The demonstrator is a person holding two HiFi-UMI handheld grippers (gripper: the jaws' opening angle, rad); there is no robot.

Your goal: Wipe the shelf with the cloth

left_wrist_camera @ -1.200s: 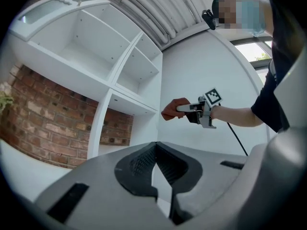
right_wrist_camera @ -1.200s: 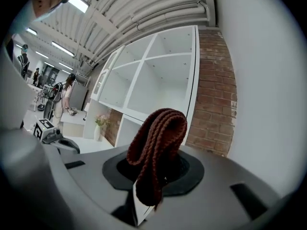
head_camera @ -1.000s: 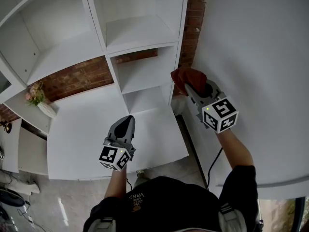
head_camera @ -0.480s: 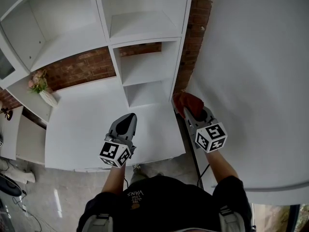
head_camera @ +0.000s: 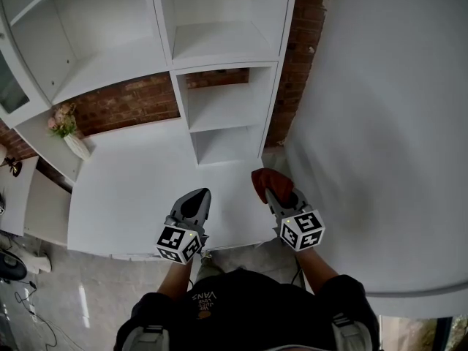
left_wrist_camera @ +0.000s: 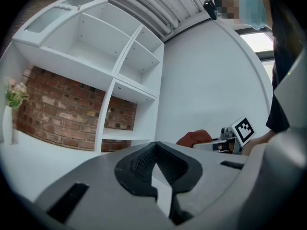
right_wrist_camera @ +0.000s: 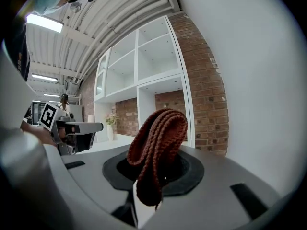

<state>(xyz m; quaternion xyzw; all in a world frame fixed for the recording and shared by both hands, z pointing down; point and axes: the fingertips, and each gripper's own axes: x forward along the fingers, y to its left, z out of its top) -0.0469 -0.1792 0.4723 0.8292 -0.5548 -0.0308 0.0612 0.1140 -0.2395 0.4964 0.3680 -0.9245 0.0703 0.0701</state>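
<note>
Two grippers at front edge of the shelf [head_camera: 139,189]. R gripper [head_camera: 273,194] clamped on rust cloth [head_camera: 263,180] near front-right corner, folded end forward, prob. so I can start wiping; L gripper [head_camera: 194,202], jaws together, empty, sits clear mid-edge.

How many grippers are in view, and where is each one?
2. The left gripper is above the front of the white shelf, jaws together, empty. The right gripper is beside it at the shelf's right edge, shut on the red-brown cloth.
</note>
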